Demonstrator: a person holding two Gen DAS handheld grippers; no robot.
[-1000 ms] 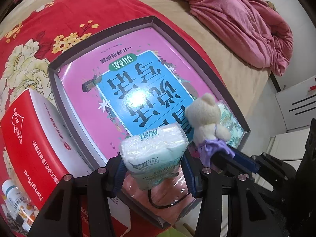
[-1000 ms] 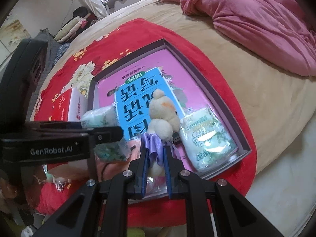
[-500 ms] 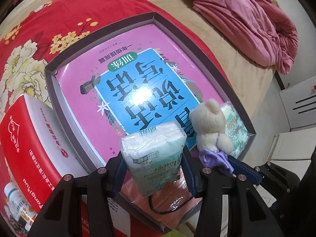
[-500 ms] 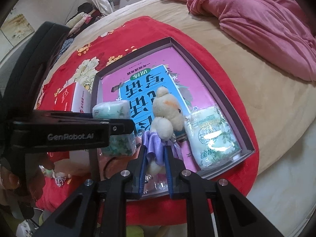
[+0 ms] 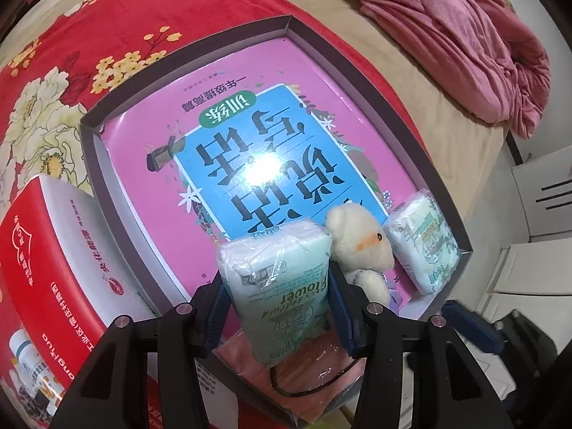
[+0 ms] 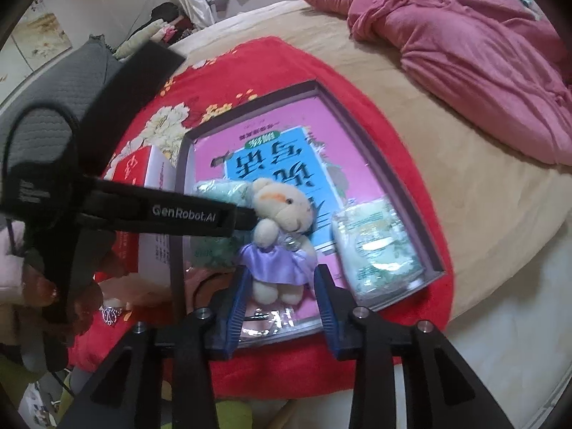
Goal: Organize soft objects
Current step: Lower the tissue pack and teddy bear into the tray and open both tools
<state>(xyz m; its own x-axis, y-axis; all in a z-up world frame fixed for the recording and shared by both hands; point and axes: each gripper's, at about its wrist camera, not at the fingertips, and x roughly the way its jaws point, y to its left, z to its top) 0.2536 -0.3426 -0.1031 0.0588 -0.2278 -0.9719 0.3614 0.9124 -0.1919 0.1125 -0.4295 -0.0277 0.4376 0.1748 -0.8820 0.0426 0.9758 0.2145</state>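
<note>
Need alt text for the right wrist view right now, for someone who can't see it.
The right gripper, open, flanks a plush bear in a purple dress lying in a shallow tray. A tissue pack lies right of it.

Red carton (image 5: pixel 46 268), pink quilt (image 6: pixel 464 53).

Between my left fingers (image 5: pixel 218 307) I see a tissue pack (image 5: pixel 282 286) in crinkly glossy film, just right of them a fuzzy plush bear (image 5: pixel 357 246) in a shiny satin skirt (image 6: pixel 275 264), and ahead a glossy book cover (image 5: pixel 257 143) on plush red cloth (image 5: pixel 89 35).
</note>
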